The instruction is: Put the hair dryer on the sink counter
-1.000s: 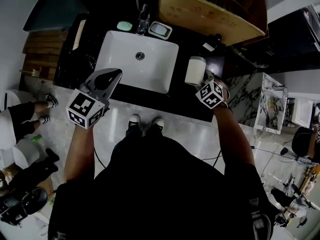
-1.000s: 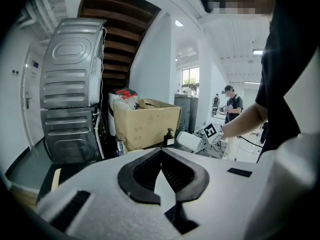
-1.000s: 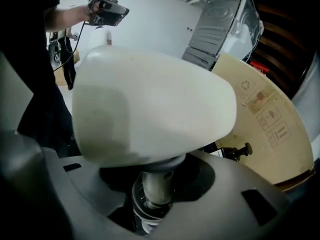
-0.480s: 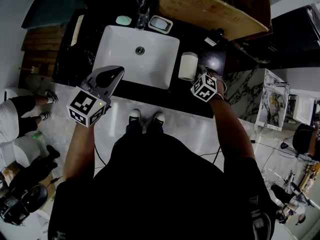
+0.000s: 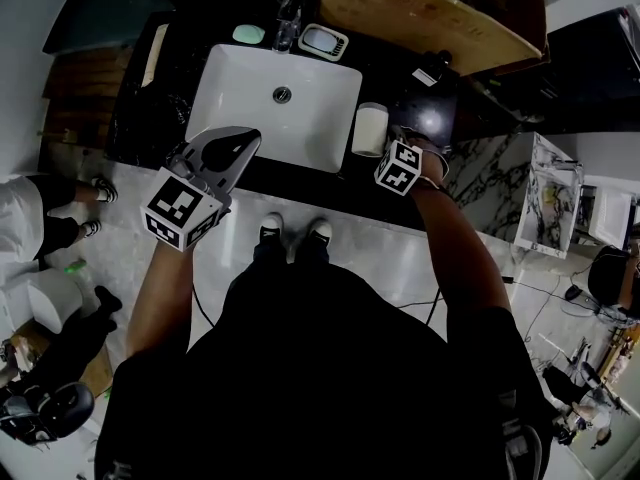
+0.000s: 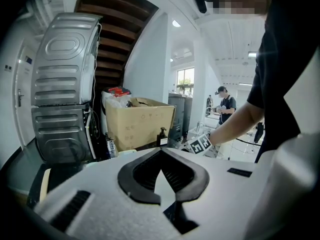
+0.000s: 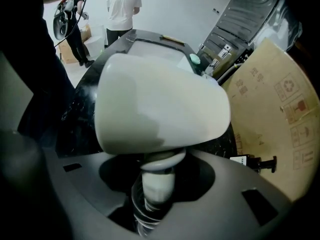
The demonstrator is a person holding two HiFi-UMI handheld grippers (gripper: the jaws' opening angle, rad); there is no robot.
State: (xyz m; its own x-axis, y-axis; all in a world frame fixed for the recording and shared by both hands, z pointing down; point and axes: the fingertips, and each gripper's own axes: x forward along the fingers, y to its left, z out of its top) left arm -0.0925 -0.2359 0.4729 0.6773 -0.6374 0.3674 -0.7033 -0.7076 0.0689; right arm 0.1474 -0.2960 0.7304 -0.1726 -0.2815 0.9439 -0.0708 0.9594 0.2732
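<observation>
The white hair dryer (image 5: 370, 130) hangs just above the black sink counter (image 5: 385, 190), right beside the white sink (image 5: 240, 103). My right gripper (image 5: 390, 153) is shut on its handle; the right gripper view shows the dryer's body (image 7: 160, 104) filling the picture and the handle running down between the jaws of the right gripper (image 7: 157, 184). My left gripper (image 5: 232, 150) hovers over the counter's front edge at the sink's left corner. Its jaws are shut with nothing in them, as the left gripper view also shows for the left gripper (image 6: 162, 169).
A large cardboard box (image 5: 430, 18) stands on the counter behind the dryer, with a dark pump bottle (image 5: 432, 73) beside it. A faucet (image 5: 285, 23), a green soap (image 5: 248, 34) and a soap dish (image 5: 322, 40) line the sink's back. People stand at the left (image 5: 40, 218).
My right gripper has carried the hair dryer left and farther back, closer to the sink's right side. The left gripper has drifted slightly right.
</observation>
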